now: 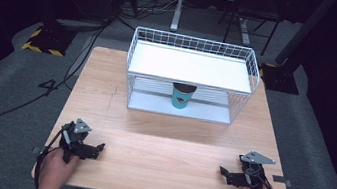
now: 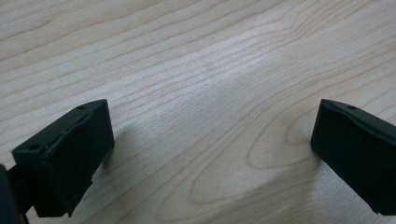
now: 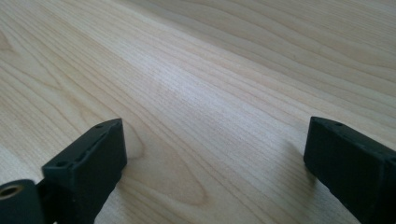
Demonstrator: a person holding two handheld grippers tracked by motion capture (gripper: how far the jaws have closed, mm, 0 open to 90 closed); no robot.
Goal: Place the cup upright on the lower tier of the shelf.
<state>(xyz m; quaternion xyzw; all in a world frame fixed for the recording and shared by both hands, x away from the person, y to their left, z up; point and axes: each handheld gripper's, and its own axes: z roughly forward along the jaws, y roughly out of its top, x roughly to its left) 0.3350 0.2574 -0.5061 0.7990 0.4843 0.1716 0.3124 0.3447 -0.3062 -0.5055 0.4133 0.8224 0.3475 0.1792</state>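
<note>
Wooden desk (image 1: 155, 168), dim room. Teal cup (image 1: 182, 97) upper centre, on lower shelf of wire rack (image 1: 249, 66). Left gripper (image 1: 98, 148), right gripper (image 1: 223, 172) resting low, spread, empty. Risk: snagging wire, tipping cup.

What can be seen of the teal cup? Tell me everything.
The teal cup looks like a paper cup with a dark rim or lid and a small dark mark on its side. It stands upright on the lower level of the white wire rack, under the rack's white shelf, near the middle. Nothing else touches it.
</note>
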